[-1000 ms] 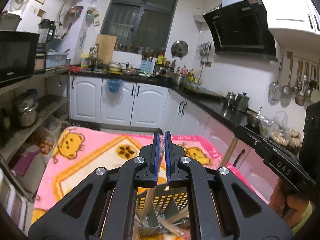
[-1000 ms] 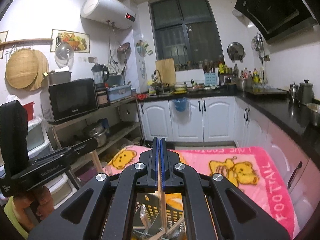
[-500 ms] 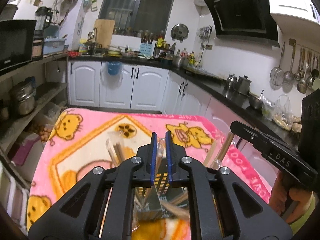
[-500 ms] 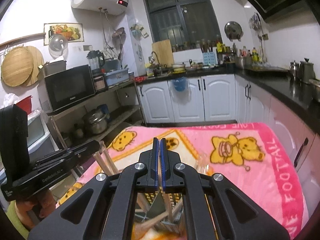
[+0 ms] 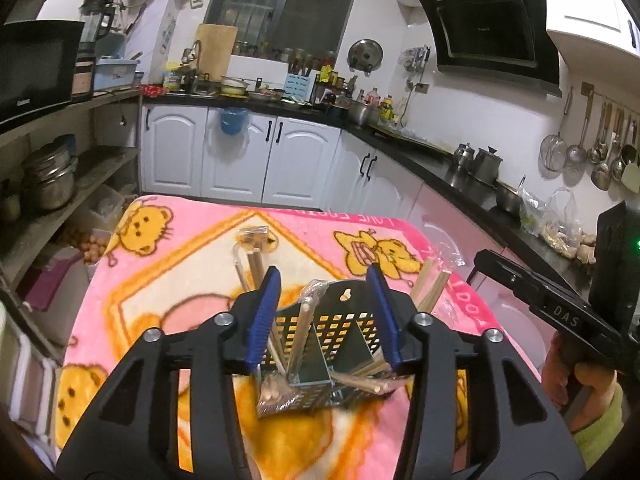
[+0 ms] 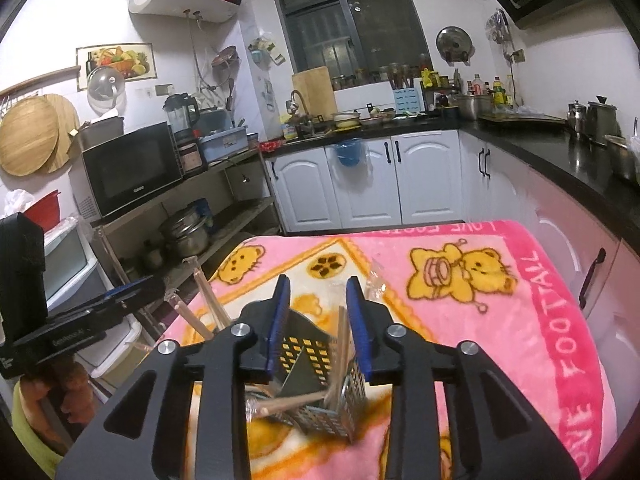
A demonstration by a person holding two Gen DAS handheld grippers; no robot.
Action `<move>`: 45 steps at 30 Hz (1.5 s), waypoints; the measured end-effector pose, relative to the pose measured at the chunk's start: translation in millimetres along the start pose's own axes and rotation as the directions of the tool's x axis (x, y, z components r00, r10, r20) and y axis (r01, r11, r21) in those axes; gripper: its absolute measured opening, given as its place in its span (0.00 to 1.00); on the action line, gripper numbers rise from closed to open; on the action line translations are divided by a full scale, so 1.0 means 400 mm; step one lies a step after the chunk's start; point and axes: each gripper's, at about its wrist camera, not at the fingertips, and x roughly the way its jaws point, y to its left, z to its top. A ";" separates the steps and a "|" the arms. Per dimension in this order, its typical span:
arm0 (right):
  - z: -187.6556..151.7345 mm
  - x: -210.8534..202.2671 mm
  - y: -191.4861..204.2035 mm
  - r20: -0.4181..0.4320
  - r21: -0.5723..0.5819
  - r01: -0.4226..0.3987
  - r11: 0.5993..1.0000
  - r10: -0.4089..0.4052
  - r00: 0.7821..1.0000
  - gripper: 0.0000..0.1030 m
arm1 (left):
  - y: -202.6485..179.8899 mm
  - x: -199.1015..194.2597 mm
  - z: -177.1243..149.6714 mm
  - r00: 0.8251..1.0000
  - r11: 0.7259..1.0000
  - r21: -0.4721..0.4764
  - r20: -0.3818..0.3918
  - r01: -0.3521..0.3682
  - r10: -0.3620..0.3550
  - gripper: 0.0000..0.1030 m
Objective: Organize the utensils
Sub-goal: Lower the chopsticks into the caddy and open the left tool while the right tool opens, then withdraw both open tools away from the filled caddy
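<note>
Perforated metal utensil caddy (image 5: 340, 344) on the pink blanket-covered desk (image 5: 168, 288) already holds several wooden chopsticks (image 5: 298, 334). Left claw (image 5: 324, 316) and right claw (image 6: 318, 326) are opening above the caddy, nothing gripped; no loose utensils show beside it, so the task looks nearly done.

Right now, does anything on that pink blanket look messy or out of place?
Yes. The perforated metal utensil holder has chopsticks leaning every which way, and wrapped ones lie crosswise, poking out near its base rather than standing upright inside.
</note>
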 end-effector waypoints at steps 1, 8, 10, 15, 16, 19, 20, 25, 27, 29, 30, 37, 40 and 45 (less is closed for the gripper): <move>-0.002 -0.005 -0.002 -0.002 0.000 -0.001 1.000 0.001 1.000 0.28 | 0.001 -0.008 -0.001 1.000 1.000 -0.001 0.002 0.000 0.000 0.43; -0.030 -0.048 0.001 -0.009 -0.020 -0.005 1.000 0.004 1.000 0.38 | -0.002 -0.054 -0.023 1.000 1.000 0.004 -0.008 -0.003 0.003 0.61; -0.044 -0.059 0.008 -0.016 -0.028 -0.007 1.000 0.007 1.000 0.40 | -0.006 -0.059 -0.035 1.000 1.000 0.006 -0.015 0.001 -0.001 0.63; -0.079 -0.080 0.025 -0.029 -0.046 -0.015 0.999 0.014 0.999 0.49 | -0.012 -0.075 -0.073 1.000 1.000 0.006 -0.028 0.002 -0.002 0.74; -0.085 -0.084 0.028 -0.031 -0.049 -0.017 0.999 0.015 0.999 0.51 | -0.012 -0.078 -0.078 1.000 1.000 0.005 -0.031 0.002 -0.002 0.75; -0.108 -0.096 0.038 -0.037 -0.058 -0.022 0.998 0.020 0.999 0.55 | -0.013 -0.084 -0.096 0.999 1.000 0.009 -0.040 0.001 -0.001 0.81; -0.116 -0.098 0.041 -0.040 -0.060 -0.023 0.998 0.021 0.999 0.58 | -0.014 -0.085 -0.103 0.999 1.000 0.008 -0.045 0.001 0.000 0.84; -0.154 -0.105 0.053 -0.063 -0.073 -0.023 0.997 0.018 0.998 0.64 | -0.010 -0.088 -0.135 0.998 1.000 -0.010 -0.062 0.004 -0.004 0.90; -0.167 -0.107 0.054 -0.071 -0.072 -0.025 0.997 0.020 0.997 0.66 | -0.007 -0.090 -0.149 0.997 1.000 -0.017 -0.070 0.009 -0.011 0.90; -0.178 -0.109 0.055 -0.080 -0.072 -0.027 0.997 0.021 0.997 0.68 | -0.006 -0.091 -0.164 0.997 1.000 -0.019 -0.076 0.013 -0.014 0.90; -0.185 -0.109 0.057 -0.085 -0.072 -0.026 0.997 0.019 0.996 0.69 | -0.006 -0.091 -0.169 0.997 1.000 -0.019 -0.077 0.010 -0.012 0.90; -0.232 -0.106 0.061 -0.114 -0.075 -0.025 0.997 0.016 0.993 0.73 | -0.005 -0.093 -0.215 0.996 1.000 -0.017 -0.092 -0.006 0.005 0.90; -0.250 -0.102 0.062 -0.127 -0.073 -0.027 0.997 0.018 0.992 0.74 | -0.005 -0.093 -0.236 0.996 1.000 -0.019 -0.087 -0.012 0.011 0.90; -0.276 -0.096 0.061 -0.146 -0.067 -0.028 0.997 0.018 0.989 0.78 | -0.003 -0.088 -0.270 0.995 1.000 -0.020 -0.096 -0.016 0.014 0.90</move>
